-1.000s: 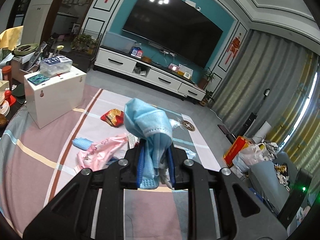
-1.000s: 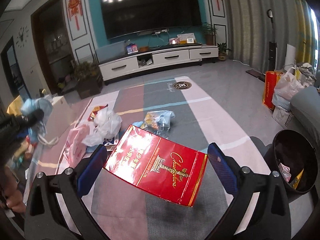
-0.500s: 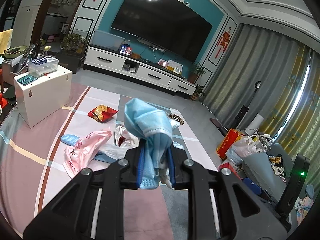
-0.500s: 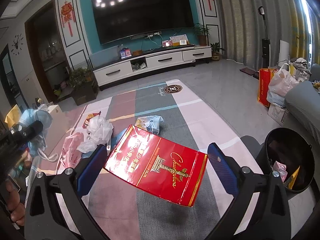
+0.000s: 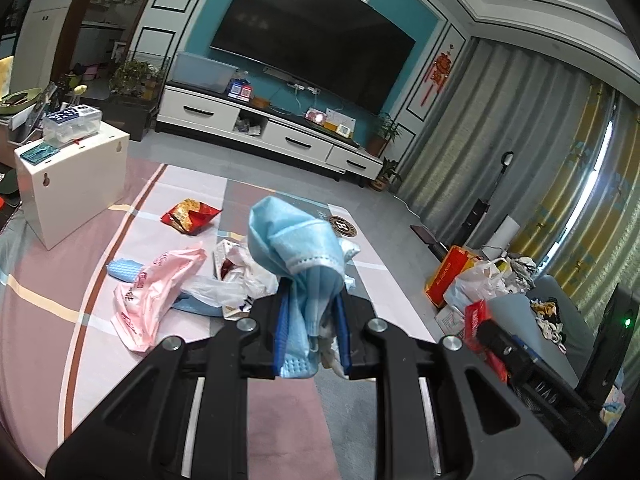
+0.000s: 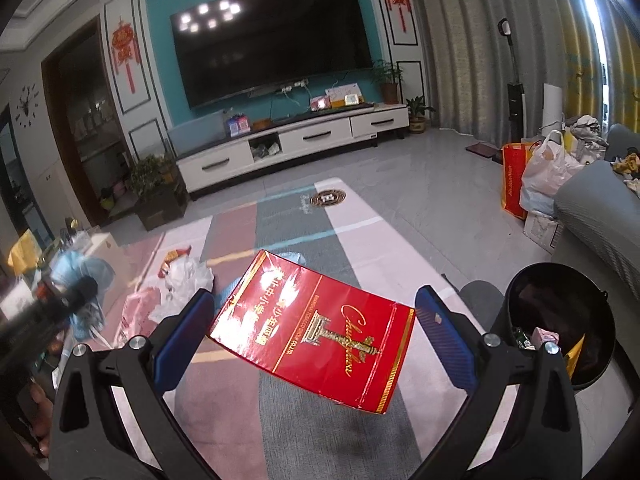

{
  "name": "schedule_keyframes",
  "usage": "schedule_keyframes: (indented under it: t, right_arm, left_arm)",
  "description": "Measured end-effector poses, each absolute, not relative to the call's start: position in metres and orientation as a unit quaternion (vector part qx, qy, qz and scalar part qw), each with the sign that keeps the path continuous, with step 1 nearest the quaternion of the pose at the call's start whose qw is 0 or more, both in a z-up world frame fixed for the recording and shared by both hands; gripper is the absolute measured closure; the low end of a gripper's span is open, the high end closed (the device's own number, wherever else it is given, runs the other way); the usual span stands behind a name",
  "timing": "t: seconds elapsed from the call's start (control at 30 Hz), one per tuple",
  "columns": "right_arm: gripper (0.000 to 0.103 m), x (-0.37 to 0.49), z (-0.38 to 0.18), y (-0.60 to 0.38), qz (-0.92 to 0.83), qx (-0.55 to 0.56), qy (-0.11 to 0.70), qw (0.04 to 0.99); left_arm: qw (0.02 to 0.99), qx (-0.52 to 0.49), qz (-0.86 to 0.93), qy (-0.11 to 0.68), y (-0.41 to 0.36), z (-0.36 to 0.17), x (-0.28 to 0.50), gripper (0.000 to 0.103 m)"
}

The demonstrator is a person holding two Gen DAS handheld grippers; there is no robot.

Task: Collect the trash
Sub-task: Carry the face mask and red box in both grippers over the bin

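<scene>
My left gripper (image 5: 310, 332) is shut on a crumpled blue face mask (image 5: 298, 248), held high above the rug; the mask also shows in the right wrist view (image 6: 86, 272). My right gripper (image 6: 312, 320) is shut on a flat red carton (image 6: 316, 330) with gold lettering, its jaws wide apart on the carton's ends. A black trash bin (image 6: 560, 320) with some rubbish inside stands on the floor at the right, below the carton's level. On the rug lie a pink plastic bag (image 5: 156, 292), a white plastic bag (image 5: 236, 276) and a red snack wrapper (image 5: 188, 216).
A white box cabinet (image 5: 76, 184) stands at the rug's left edge. A grey sofa (image 6: 600, 216) is behind the bin, with a red bag (image 6: 514, 180) and white bags (image 6: 548, 168) beside it. A white TV stand (image 6: 292, 148) lines the far wall.
Both grippers have risen and drawn back with their loads. In the right wrist view the bin has come closer on the right and the floor litter has slid left and away.
</scene>
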State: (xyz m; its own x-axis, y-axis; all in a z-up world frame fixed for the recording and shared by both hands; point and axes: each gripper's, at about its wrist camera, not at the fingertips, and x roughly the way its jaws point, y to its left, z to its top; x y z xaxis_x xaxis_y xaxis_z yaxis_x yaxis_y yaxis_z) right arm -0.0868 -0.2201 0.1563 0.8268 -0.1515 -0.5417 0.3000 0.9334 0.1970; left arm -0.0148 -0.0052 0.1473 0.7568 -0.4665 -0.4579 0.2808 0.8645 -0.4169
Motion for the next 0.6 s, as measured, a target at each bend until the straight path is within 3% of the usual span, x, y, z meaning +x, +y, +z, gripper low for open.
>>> schedule_keyframes:
  t: [0.6]
  right_arm:
    - [0.005,-0.154,0.196,-0.308,-0.194,0.168,0.189,0.948]
  left_arm:
    - [0.906,-0.138,-0.272,0.295,-0.1,0.154,-0.056,0.082]
